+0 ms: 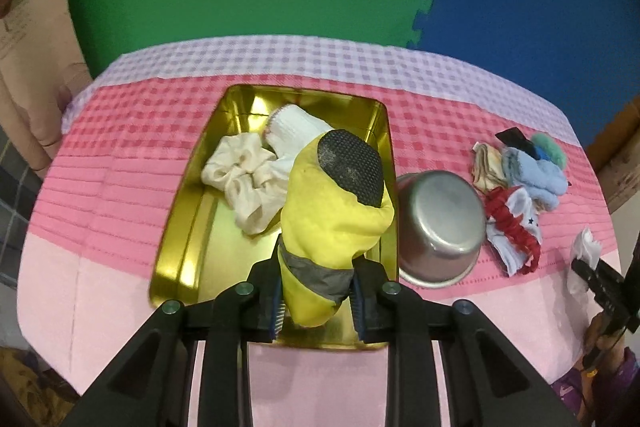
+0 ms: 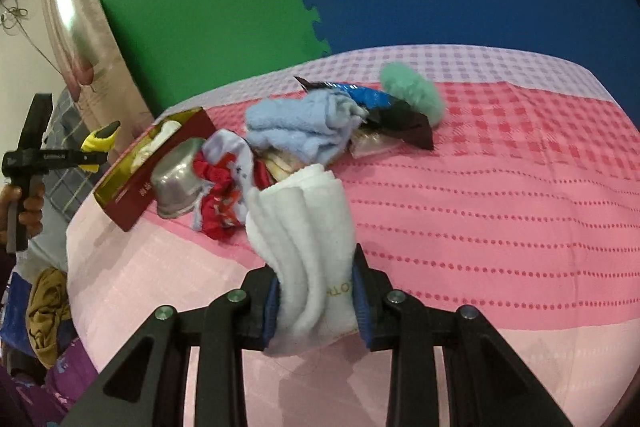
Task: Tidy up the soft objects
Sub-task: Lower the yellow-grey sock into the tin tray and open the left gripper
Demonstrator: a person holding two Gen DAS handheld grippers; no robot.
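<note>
Left gripper [image 1: 316,301] clamped on a yellow glove [image 1: 336,211], held over the gold tin [image 1: 188,227]. Right gripper [image 2: 316,307] pinching a white towel [image 2: 304,227] above the pink cloth [image 2: 480,207]. Beyond, heaped soft items [image 2: 296,135] beside an overturned steel bowl [image 2: 176,187].

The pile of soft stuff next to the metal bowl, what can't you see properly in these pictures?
- Pile, right wrist view: the white towel in the right tool covers its near side.
- Gold tin, left wrist view: the yellow glove in the left tool hides part of its floor.
- Metal bowl: lies tipped, so its inside is unseen.
- Black scrap atop the pile: too small to identify.
</note>
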